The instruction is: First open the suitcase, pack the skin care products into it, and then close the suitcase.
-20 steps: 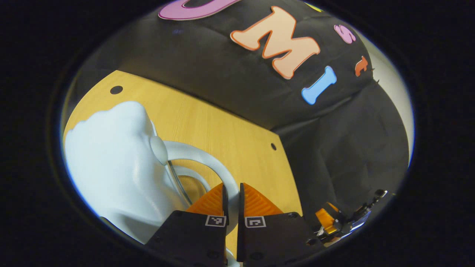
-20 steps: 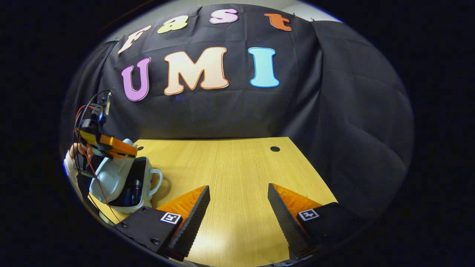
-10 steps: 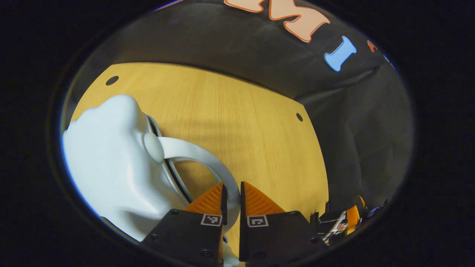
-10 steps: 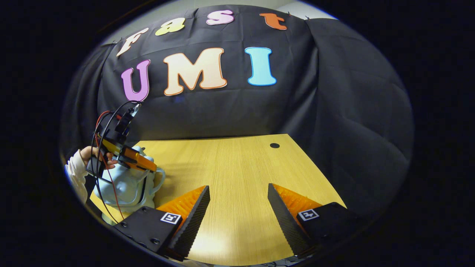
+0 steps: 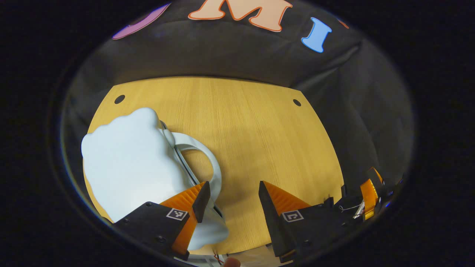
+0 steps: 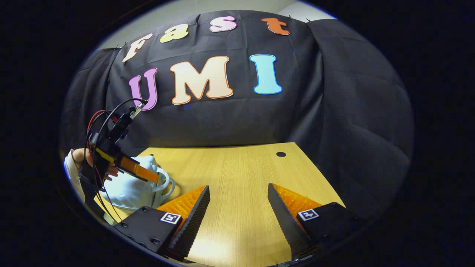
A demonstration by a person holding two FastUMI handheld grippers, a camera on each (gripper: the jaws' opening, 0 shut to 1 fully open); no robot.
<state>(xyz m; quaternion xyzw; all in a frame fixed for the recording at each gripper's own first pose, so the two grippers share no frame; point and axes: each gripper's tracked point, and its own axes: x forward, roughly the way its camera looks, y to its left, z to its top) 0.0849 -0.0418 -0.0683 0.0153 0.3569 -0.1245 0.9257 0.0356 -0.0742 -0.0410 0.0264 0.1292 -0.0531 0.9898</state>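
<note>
the pale blue suitcase [image 5: 133,159] lies shut at the left of the wooden table [image 5: 252,133], handle [image 5: 207,163] toward centre; the left gripper [image 5: 232,193] is released, fingers spread around the handle's lower end; the right gripper [image 6: 239,196] gapes empty at lower centre of its view

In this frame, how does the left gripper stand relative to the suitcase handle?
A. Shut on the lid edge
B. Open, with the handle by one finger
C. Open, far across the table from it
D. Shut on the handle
B: in the left gripper view the left gripper is open, the handle of the pale blue suitcase beside one finger.
</note>
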